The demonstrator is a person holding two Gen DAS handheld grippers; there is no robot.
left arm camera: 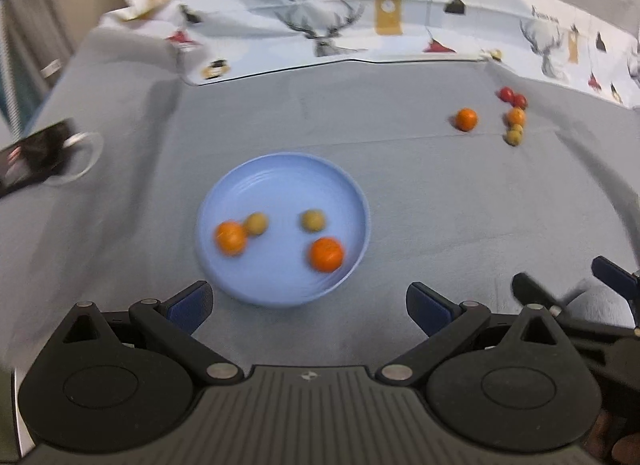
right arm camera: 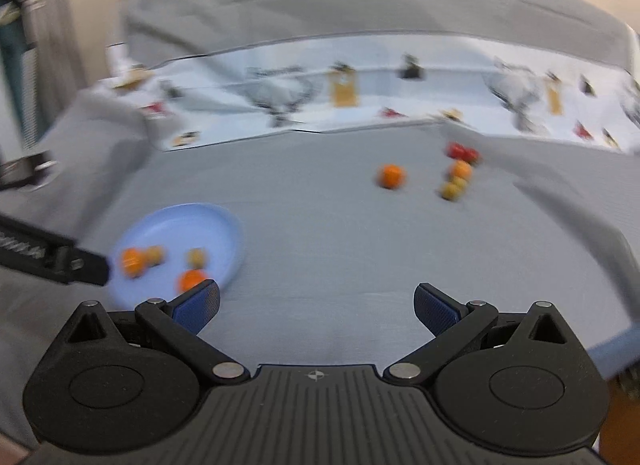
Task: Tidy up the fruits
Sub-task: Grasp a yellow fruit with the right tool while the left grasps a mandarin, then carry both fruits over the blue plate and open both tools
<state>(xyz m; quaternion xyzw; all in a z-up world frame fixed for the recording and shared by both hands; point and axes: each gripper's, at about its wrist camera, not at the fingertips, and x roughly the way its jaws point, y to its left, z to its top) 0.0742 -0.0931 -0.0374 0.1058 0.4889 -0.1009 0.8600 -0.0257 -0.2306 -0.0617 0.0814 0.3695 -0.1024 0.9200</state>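
Observation:
A light blue plate (left arm camera: 224,193) (right arm camera: 216,221) lies on the grey cloth and holds two oranges (left arm camera: 326,254) (right arm camera: 132,262) and two small greenish-yellow fruits (left arm camera: 313,220) (right arm camera: 197,257). My left gripper (left arm camera: 308,305) hangs open just in front of the plate, with nothing between its fingers. My right gripper (right arm camera: 318,307) is open and empty, to the right of the plate. Far right on the cloth lie a lone orange (left arm camera: 466,119) (right arm camera: 391,176) and a cluster of red, orange and greenish fruits (left arm camera: 515,115) (right arm camera: 459,171).
A dark device beside a clear ring-shaped object (left arm camera: 36,159) lies at the left edge of the cloth. A printed deer-pattern cloth (left arm camera: 340,25) covers the back. The right gripper's fingers (left arm camera: 612,275) show at the left wrist view's right edge.

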